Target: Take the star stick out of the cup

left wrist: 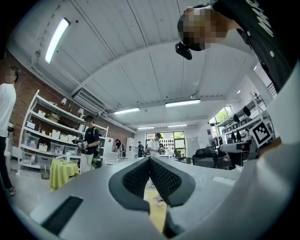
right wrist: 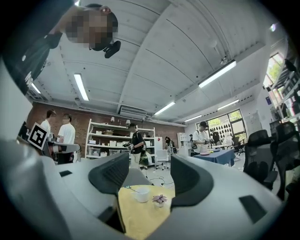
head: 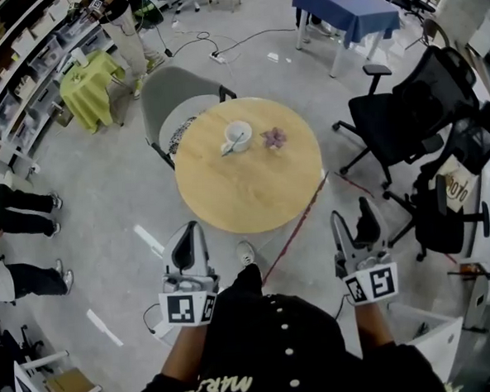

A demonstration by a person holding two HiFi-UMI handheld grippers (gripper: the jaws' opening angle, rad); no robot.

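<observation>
Nearest, the left gripper (head: 187,236) is clenched on nothing: its ribbed dark pads (left wrist: 164,180) meet at the tips in the left gripper view. The right gripper (head: 353,223) is released, its two textured jaws well apart and framing the table far ahead. Both are smooth grey shells with a marker cube at the rear, held short of the table over the grey concrete floor (head: 121,199). Beyond them stands the round table (head: 245,199), pale wood with a plain curved edge, its near half bare. Toward its far side sits the white round cup (head: 240,136). In it is the star stick (head: 229,145), a thin rod leaning over the rim, its long axis slanting toward the near left; its tip is too small to make out. Just right of the cup, apart from it, is a small purplish plant (head: 274,137). Behind the table stands a grey shell chair (head: 177,100), and black office chairs (head: 406,115) crowd the right side.
</observation>
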